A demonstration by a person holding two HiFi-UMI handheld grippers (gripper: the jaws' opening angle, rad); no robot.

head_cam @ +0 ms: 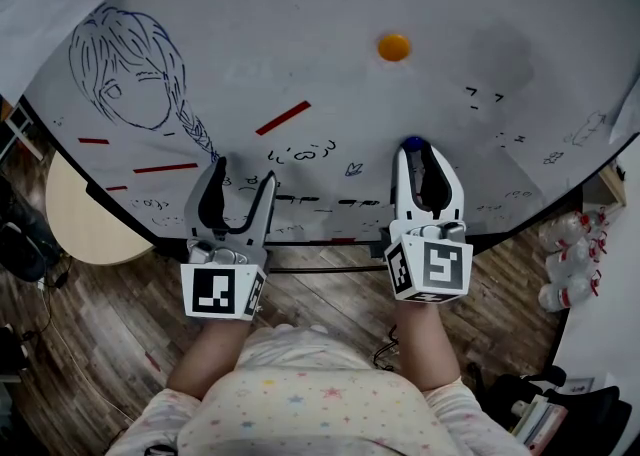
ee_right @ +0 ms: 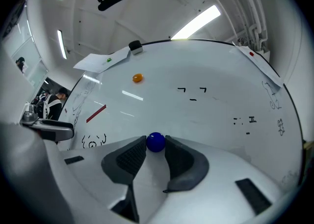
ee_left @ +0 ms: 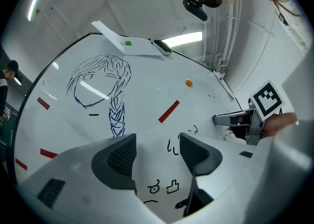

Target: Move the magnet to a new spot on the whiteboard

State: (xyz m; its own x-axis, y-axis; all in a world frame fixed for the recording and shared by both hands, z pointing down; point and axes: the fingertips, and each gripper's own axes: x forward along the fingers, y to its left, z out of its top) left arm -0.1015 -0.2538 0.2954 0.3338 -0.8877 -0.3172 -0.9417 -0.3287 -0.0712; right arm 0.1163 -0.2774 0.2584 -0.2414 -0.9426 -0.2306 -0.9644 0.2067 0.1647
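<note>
Right gripper (ee_right: 156,145) pinches the blue magnet (ee_right: 156,142) between its jaw tips, down near the whiteboard's (head_cam: 300,24) bottom edge. Left gripper (ee_left: 157,152) hangs alongside at that same edge, jaws spread with nothing between them. An orange magnet (head_cam: 393,46) sits higher up the board.

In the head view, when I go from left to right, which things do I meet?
Drawn girl → left tool, open → right tool, shut on the blue magnet → white bottles on the floor. The red stripe and the orange magnet overlap the tools sideways, so they are left out.
</note>
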